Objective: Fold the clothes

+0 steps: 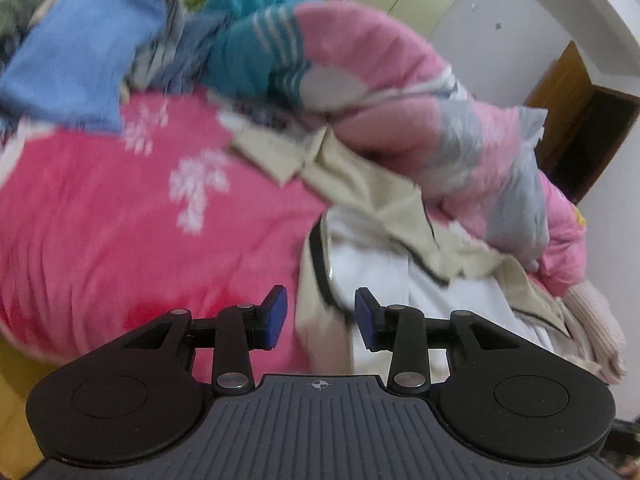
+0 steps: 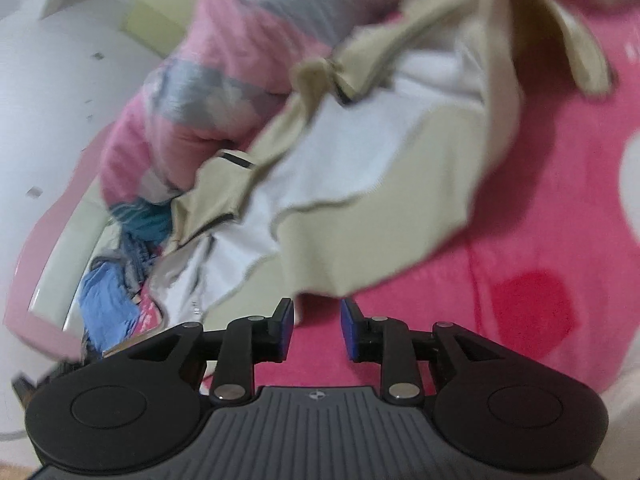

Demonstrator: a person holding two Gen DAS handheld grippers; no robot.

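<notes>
**Both grippers spread over a crumpled beige-and-white garment**

Nearest the lens, the left gripper (image 1: 321, 318) has its blue pads spread apart with nothing between them, poised just over the dark-trimmed edge of the beige-and-white garment (image 1: 380, 264). The right gripper (image 2: 317, 330) is likewise spread and empty, over bare pink blanket (image 2: 560, 200) just short of the garment's (image 2: 360, 184) nearest beige flap.

The garment lies bunched on the pink blanket (image 1: 120, 220), white lining showing and beige panels twisted over it. My reading is that the step in hand is taking hold to spread it flat. Done well, each gripper would pinch a single layer at an outer edge, well apart from the other, and draw the cloth toward the blanket's open area. Grabbing the twisted knot beyond the white lining would likely lift several layers at once.

Beyond the garment sits a rolled pink-and-grey quilt (image 1: 460, 120), overlapping its far side, so the garment's far edge is hidden. Farther back lie a teal striped piece (image 1: 256, 56) and a blue cloth (image 1: 80, 56). Motion blur softens both views, so collar, sleeves and hem cannot be told apart, nor the kind of garment.
</notes>
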